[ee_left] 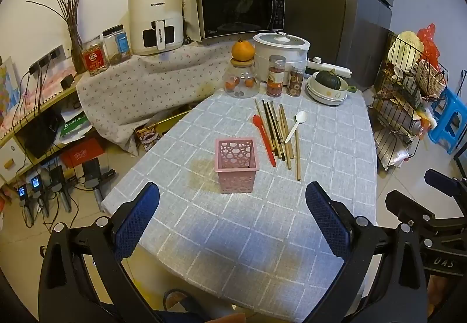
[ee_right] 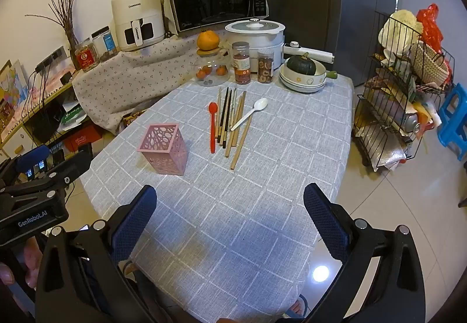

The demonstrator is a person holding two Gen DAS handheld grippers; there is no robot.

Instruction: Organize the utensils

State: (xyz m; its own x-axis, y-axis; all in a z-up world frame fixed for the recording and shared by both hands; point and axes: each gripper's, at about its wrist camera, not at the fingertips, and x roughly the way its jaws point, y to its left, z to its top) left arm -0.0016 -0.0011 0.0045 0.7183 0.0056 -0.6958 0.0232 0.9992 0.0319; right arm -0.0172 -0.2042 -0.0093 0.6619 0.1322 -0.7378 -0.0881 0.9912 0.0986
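While both tools hang over the near edge of the worktop (ee_left: 335,148), tilted down toward it, I have nothing in hand yet. The left gripper (ee_left: 232,200) has its blue fingers (ee_left: 137,215) spread as wide as they go, with only tablecloth between them, and the right gripper (ee_right: 229,203) is just the same: wide open and empty.

The pink holder (ee_left: 236,165) stands upright just above the centre of the left view, mouth up, so it looks ready to take things dropped in from above. Just to its right, in the middle of that frame, the utensils lie flat in a loose row: a red spoon (ee_left: 264,139) nearest the holder, then a bunch of chopsticks (ee_left: 277,130), some dark and some wooden, then a white spoon (ee_left: 296,126) resting slantwise across the outermost sticks. None is in the holder, so I judge the sorting has not begun.

Jars, a rice cooker and a bowl crowd the far end, at the top of the frame. Because the sticks touch one another, picking one cleanly may nudge its neighbours.
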